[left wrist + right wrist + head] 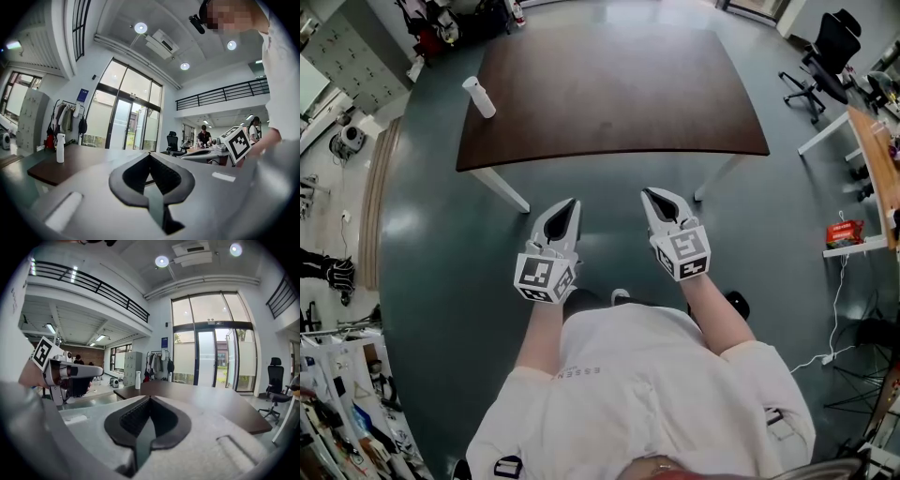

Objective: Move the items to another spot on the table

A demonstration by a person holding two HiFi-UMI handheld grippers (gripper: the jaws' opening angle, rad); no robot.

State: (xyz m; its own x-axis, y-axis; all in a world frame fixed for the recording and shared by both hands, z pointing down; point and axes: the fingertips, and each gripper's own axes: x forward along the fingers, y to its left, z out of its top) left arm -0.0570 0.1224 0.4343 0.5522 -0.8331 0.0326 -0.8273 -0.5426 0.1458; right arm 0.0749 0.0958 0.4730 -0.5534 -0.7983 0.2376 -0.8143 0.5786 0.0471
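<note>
The upright white spray bottle (478, 97) stood far ahead-left on the dark brown table (609, 94), nearer the left gripper (570, 206) than the right gripper (652, 195), both with jaws pressed together on nothing.
</note>
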